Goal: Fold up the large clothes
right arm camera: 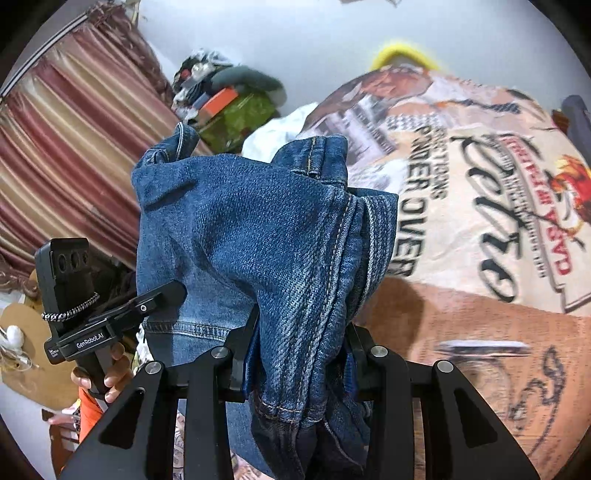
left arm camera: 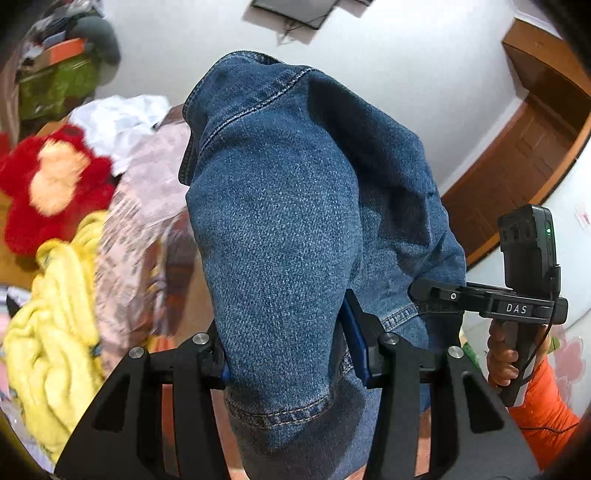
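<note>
White walls (left arm camera: 406,55) close the room — a brown wooden door (left arm camera: 517,162) on one side, striped maroon-and-cream curtains (right arm camera: 66,147) on another. A dark screen (left arm camera: 291,11) hangs high up.

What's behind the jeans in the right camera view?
Behind the jeans: a printed cream blanket, white cloth, striped curtain. The denim hides whatever lies directly behind it.

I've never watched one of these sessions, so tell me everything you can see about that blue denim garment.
The denim garment is mid-blue woven cotton by its look, with paler stitched seams and a hemmed edge. It is bunched and lifted off the surface, draping over both tools. The left gripper pinches one fold between its fingers; the right gripper clamps another thick, seamed bunch. Which garment it is cannot be told.
</note>
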`<state>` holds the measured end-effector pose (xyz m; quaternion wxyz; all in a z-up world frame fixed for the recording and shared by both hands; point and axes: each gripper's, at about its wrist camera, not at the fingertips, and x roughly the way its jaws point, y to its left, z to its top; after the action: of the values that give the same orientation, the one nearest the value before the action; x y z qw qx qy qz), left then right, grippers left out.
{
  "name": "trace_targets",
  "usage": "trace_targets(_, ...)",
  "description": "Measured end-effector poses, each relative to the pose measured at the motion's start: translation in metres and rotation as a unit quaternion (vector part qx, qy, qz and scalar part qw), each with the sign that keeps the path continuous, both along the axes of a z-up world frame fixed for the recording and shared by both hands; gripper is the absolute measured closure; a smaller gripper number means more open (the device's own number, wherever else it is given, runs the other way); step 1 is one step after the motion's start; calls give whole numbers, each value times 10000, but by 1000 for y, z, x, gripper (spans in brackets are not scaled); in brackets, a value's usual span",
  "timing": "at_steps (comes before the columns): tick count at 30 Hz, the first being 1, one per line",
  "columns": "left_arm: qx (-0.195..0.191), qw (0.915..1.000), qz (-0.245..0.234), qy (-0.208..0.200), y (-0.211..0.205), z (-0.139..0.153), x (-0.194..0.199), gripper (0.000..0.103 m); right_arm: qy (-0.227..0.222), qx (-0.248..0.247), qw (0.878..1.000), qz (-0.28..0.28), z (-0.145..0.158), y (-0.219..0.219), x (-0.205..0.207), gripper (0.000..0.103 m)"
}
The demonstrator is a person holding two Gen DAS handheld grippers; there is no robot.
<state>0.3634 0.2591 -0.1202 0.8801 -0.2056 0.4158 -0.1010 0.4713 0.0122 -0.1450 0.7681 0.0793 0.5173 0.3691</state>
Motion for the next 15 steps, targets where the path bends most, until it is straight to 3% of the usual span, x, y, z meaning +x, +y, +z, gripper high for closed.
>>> trace_targets(6,-114,9983,295,482,35,-40,-5,55,418,-206,9986,261,-45,41,7,70)
trace_targets(15,-327,9886,495,1381,61,-127,20,55,1016,-726,9911,459,-135,83,30,69)
